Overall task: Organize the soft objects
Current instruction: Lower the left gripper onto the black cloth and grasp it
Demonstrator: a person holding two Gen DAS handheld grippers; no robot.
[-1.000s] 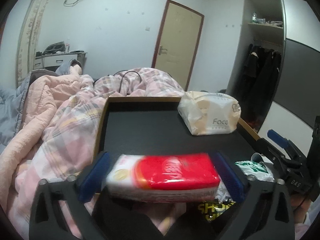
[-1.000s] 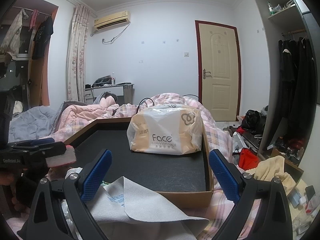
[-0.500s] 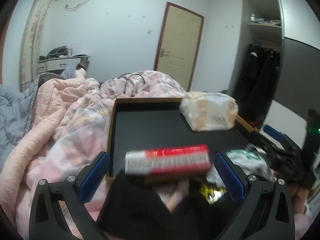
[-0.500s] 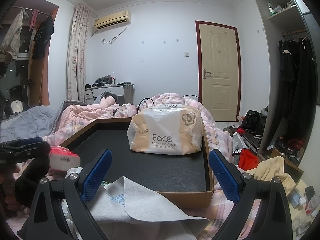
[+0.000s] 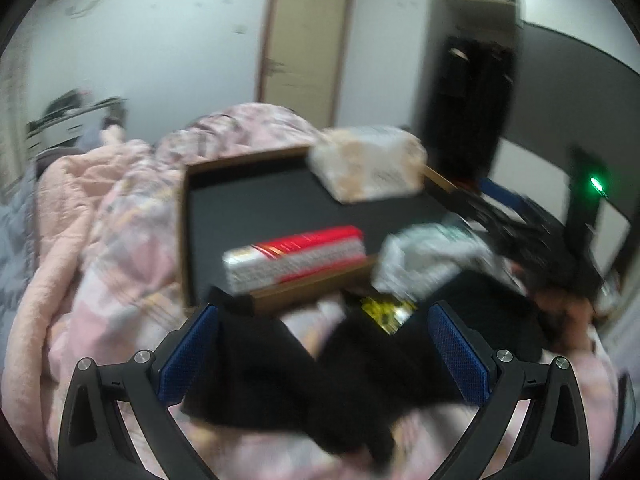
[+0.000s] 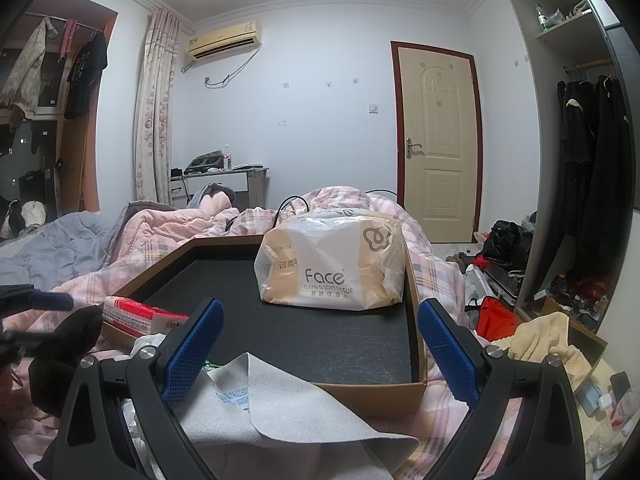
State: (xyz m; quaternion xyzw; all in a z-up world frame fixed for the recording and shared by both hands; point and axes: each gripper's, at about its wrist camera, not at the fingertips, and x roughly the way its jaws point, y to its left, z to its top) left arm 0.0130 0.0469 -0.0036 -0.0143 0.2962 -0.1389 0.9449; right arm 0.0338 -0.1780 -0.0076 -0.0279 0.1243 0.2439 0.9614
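Red-and-white tissue pack (image 5: 294, 258) lies ahead of left hand-held gripper (image 5: 322, 364), on tray (image 5: 188, 240) near edge | left hand-held gripper spread, empty | right hand-held gripper (image 6: 320, 356) spread, empty, over grey cloth (image 6: 272, 412) | next: pinch cloth mid-fold, lift clear of rim.

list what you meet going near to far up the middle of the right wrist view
grey cloth → cardboard tray → Face tissue pack → pink plaid quilt → white back wall
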